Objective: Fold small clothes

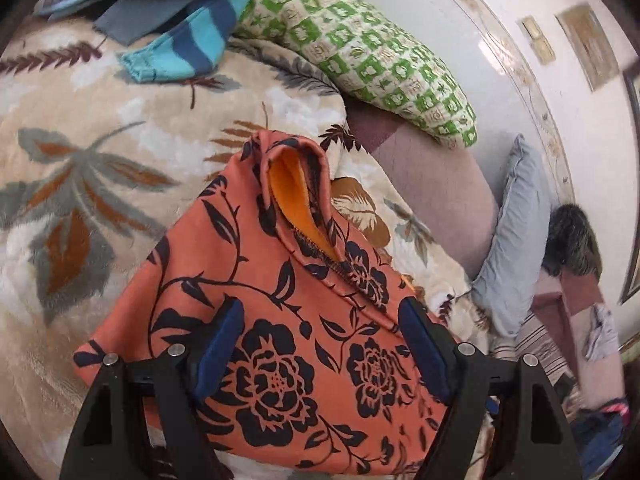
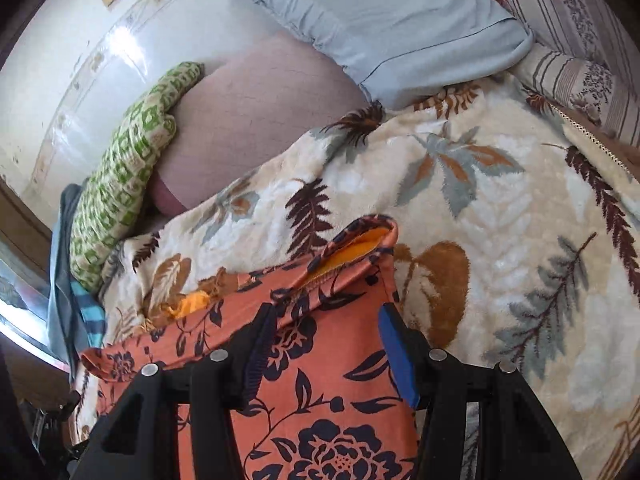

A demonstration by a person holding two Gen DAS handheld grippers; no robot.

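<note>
An orange garment with a black flower print is seen lying on a cream leaf-patterned blanket spread over a bed. Its collar is raised at the far end, with a yellow-orange lining and a zipper shown inside. The garment appears partly folded, with its edges drawn in towards the collar.

The left claw is held wide open just above the garment; nothing is gripped, and the blue pads are seen apart over the flower print. The right claw is also open, about half way, over the same garment near the collar; no cloth is pinched between its pads. Whether the fingertips touch the fabric cannot be told.

Past the garment, a green-and-cream checked cushion is laid against a mauve sheet, and a pale blue pillow is placed by the wall. A blue-striped piece of clothing and grey cloth are piled at the far left of the blanket.
</note>
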